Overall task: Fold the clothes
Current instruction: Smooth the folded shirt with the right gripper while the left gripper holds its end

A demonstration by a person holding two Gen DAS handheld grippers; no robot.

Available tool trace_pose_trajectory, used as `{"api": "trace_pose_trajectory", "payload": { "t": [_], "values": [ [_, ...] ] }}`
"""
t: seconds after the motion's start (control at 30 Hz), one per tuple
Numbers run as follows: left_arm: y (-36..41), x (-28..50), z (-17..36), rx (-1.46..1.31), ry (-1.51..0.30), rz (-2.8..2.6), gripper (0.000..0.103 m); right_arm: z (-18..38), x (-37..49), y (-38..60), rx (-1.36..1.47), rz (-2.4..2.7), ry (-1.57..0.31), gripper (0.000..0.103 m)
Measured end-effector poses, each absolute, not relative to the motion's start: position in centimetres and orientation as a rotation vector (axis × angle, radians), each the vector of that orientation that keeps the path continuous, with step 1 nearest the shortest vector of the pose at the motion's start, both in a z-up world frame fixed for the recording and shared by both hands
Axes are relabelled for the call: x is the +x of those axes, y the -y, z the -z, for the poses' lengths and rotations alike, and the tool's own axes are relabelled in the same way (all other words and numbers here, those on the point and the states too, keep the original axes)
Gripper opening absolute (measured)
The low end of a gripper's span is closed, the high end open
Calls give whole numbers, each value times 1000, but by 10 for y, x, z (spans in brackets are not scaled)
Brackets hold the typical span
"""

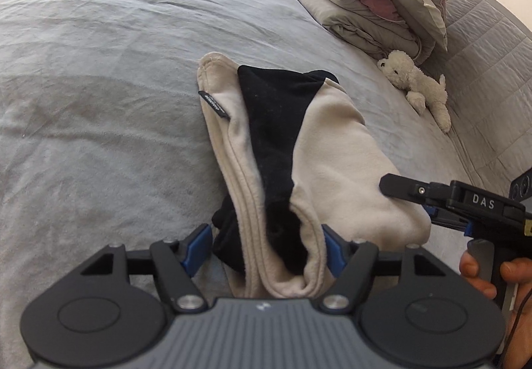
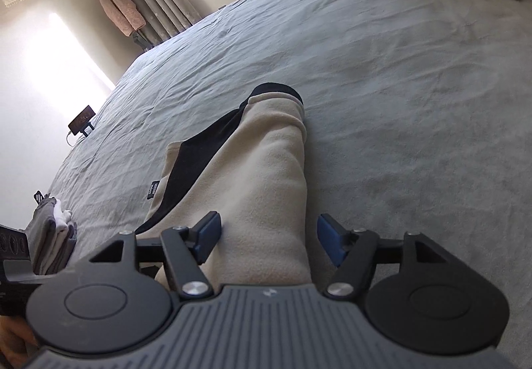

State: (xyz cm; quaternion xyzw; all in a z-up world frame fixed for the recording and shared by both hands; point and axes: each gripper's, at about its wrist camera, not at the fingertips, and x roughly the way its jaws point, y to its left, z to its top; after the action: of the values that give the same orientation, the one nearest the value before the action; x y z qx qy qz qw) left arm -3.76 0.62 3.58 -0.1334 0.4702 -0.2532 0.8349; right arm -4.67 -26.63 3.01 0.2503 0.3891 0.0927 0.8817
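Currently cream-and-black fleece garment [image 1: 299, 153] lying on grey bedsheet [image 1: 99, 69], long axis running straight ahead; left gripper [image 1: 267, 247] and right gripper [image 2: 269, 241] both straddling near end, jaws apart, gripping nothing.

Garment [image 1: 332, 143] label text [image 1: 214, 104] illegible; near end hidden.

Left gripper [image 1: 266, 244]: black linkage arms, silver screws, blue finger pads [image 1: 196, 247], ribbed grey housing. Right gripper [image 2: 267, 236]: built alike (white "DAS" lettering is seen on its side). Bare-skinned hand [image 1: 488, 272].
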Motion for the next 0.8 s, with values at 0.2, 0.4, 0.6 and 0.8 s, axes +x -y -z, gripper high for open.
{"api": "trace_pose_trajectory", "payload": {
  "t": [0.2,0.4,0.6,0.8],
  "values": [
    [-11,-32,-33,-308,-1025,558,72,-14,-40,249,521,-221,-819,70],
    [-23,-21,-33,-399,-1084,569,71,-30,-51,210,260,-161,-771,56],
    [-30,-17,-34,-454,-1091,550,80,-32,-61,193,96,-123,-724,53],
    [-21,-23,-34,-389,-1049,532,72,-30,-59,177,-28,-85,-680,53]
  ]
}}
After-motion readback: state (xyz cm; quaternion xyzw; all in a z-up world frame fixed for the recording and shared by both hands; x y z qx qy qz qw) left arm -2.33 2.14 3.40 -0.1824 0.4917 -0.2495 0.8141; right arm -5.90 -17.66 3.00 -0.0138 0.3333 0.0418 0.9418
